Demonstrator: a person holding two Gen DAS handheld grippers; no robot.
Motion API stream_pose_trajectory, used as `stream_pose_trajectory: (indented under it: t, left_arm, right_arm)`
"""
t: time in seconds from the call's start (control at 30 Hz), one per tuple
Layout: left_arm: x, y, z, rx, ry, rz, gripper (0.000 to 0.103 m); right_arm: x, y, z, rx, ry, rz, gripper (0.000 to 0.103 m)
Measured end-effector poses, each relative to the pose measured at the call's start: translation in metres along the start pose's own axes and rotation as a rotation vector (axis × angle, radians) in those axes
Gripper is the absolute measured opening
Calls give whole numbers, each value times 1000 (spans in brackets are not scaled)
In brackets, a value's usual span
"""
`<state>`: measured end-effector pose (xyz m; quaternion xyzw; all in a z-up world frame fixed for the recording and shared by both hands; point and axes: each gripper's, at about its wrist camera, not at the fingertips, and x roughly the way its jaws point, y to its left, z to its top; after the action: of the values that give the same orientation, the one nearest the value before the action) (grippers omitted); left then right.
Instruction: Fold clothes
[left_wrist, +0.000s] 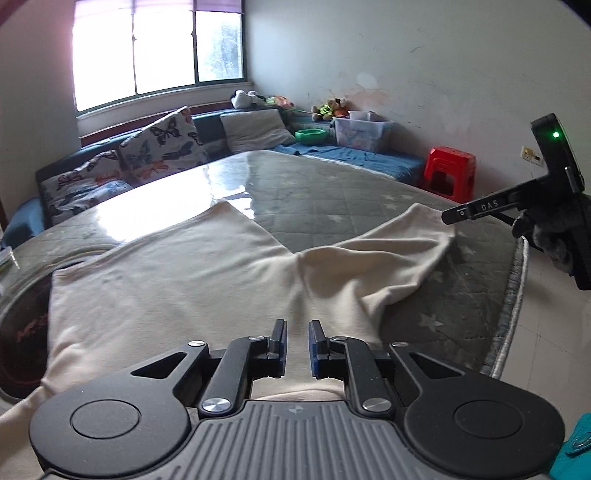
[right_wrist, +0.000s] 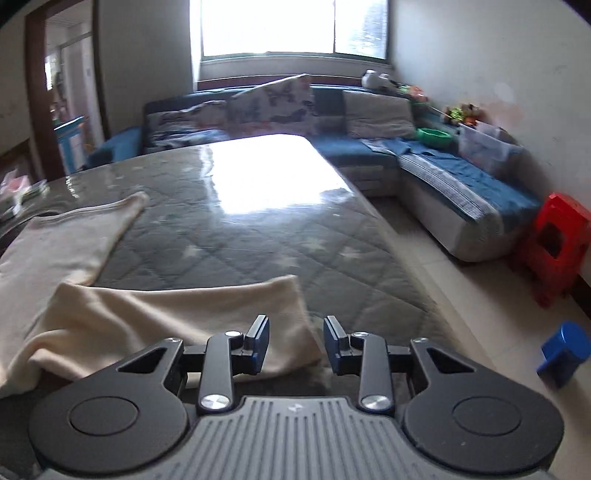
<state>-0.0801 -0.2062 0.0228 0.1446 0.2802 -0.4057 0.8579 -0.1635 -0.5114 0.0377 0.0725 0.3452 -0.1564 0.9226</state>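
Daylight from the window (right_wrist: 295, 27) is glaring off a glossy sheet that is covering the quilted grey counter (right_wrist: 280, 236), with a blue sofa (right_wrist: 373, 155) and a red stool (left_wrist: 448, 170) standing beyond it. Cream trousers (left_wrist: 177, 273) are lying spread on the counter, both legs splayed apart in a V toward the sofa — nothing is looking folded yet, so by my reading the task is sitting at its very start, with the legs to be brought together and the length then doubled over.

Over the waist end, the left gripper (left_wrist: 297, 343) is hovering low above the cloth, pointing toward the crotch where the legs are parting; its jaws are standing slightly apart with nothing between them. At the counter's right side, the right gripper (right_wrist: 295, 345) is poised over the hem end of the right trouser leg (right_wrist: 184, 314), angled along the counter toward the window. Its jaws are gaping wider, straddling the hem's corner without clasping it — whether they are touching the cloth is hard to tell. In the left wrist view a gloved hand (left_wrist: 550, 236) is holding that gripper just beside the leg's tip.
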Motion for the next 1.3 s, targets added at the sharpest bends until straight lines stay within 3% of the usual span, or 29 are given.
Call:
stream_pose_trajectory:
  t: [0.23,0.3,0.4,0.6,0.73,0.87,1.0,1.1,1.17,1.3]
  left_arm:
    - [7,-9,-4,16,30,-26,14]
    - [8,-12,-5,21,35,-31,14]
    - [10,-14,-6,29,42,-39,14]
    - [14,-17,-10,53,55,-61,13]
    - [13,-13,-10,50,54,-71,13]
    - [9,-7,-8,24,49,-61,14]
    - [-1,-9,-6,28,23,-77,15]
    - [-5,-16,-6,65,9,-102,23]
    - [-5,-21,-7,88,12,-102,26]
    - [-2,-18,-9,79,26,-92,26]
  right_arm:
    - [17,-14,-7,57,36,37,29]
    - [18,-13,-5,44,29,35,13]
    - [15,-6,4,7,-5,2,5]
    - [3,2,22,-68,-83,-93,4]
    - [24,2,14,-88,-58,-153,4]
    - [34,-4,10,-37,-34,-150,6]
    - [12,6,11,-67,-53,-76,8]
    - [-4,18,11,-118,-57,10,9]
    - [-19,40,8,-215,-42,155,10]
    - [-34,92,-6,-486,-29,316,17]
